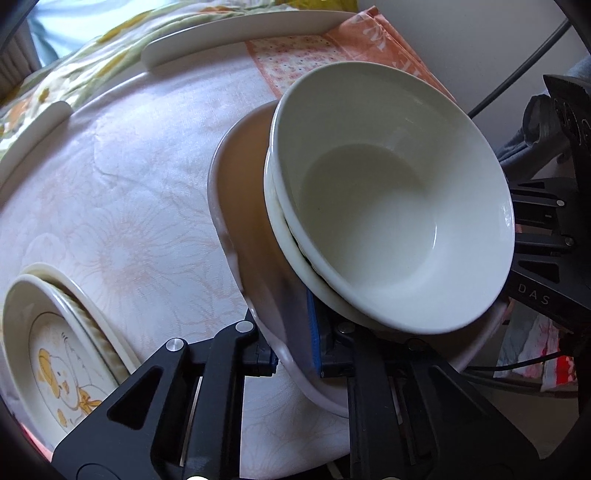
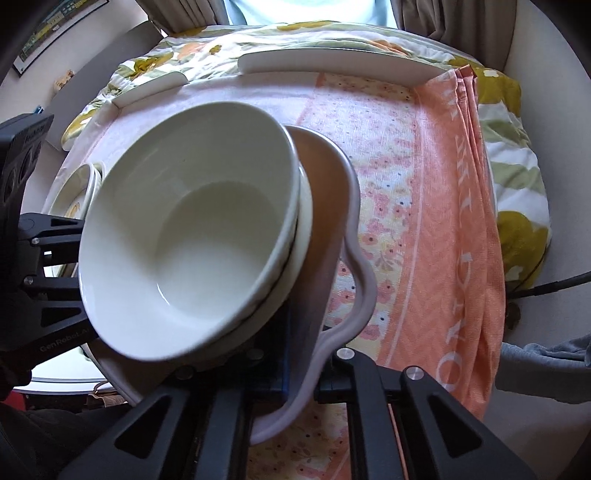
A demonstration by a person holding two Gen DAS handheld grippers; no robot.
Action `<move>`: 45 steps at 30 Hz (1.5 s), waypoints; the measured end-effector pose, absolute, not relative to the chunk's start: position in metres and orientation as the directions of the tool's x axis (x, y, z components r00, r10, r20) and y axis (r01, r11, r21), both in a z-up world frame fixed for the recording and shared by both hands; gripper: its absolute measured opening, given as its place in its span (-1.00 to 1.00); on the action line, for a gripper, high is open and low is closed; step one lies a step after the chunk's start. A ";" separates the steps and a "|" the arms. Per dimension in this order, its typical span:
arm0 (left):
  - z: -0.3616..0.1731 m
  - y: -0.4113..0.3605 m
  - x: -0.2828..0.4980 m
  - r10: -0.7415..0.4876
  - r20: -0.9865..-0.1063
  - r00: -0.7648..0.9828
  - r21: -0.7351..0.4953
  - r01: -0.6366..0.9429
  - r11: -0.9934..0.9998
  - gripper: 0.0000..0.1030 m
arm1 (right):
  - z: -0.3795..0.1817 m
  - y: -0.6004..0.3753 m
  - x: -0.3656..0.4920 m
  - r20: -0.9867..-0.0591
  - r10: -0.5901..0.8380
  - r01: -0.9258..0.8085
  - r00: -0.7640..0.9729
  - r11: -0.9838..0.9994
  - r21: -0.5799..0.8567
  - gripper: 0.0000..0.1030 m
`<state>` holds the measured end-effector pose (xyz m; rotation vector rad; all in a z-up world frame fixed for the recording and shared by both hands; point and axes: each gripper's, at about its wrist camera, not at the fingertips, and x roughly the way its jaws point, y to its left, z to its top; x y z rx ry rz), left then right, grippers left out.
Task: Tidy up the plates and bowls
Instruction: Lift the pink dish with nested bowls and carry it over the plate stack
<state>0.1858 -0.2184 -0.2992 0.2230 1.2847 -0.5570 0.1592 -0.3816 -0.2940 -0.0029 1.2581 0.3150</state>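
A wavy-rimmed pale plate (image 1: 240,206) carries two stacked white bowls (image 1: 388,192) and is held tilted above the table. My left gripper (image 1: 295,354) is shut on the plate's near rim, a blue pad showing inside it. My right gripper (image 2: 299,373) is shut on the opposite rim of the same plate (image 2: 347,221), with the bowls (image 2: 192,236) to its left. Each gripper shows in the other's view, at the far side of the plate. A stack of plates with a yellow chick print (image 1: 62,362) lies at the left, also seen in the right wrist view (image 2: 72,195).
A pale floral cloth (image 1: 129,203) covers the round table (image 2: 258,77). An orange towel (image 2: 454,221) lies on the right side. Curved white rim pieces (image 1: 236,33) stand at the far edge. A cable (image 2: 546,284) runs off the table's right.
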 end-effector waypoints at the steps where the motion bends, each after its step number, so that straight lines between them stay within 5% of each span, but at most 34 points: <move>1: -0.298 -0.217 0.185 -0.269 -0.947 0.175 -0.148 0.505 0.850 -0.79 | -0.294 -0.383 0.159 -0.931 0.242 -0.230 0.272 0.956 0.181 -0.84; 23: -0.194 -0.085 0.168 -0.260 -0.902 0.344 -0.119 0.382 0.917 -0.79 | -0.192 -0.273 0.162 -0.883 0.282 -0.346 0.376 0.926 0.149 -0.84; 45: -0.258 0.032 0.171 -0.232 -0.942 0.244 -0.121 0.401 0.908 -0.81 | -0.256 -0.145 0.153 -0.907 0.299 -0.184 0.297 0.950 0.253 -0.84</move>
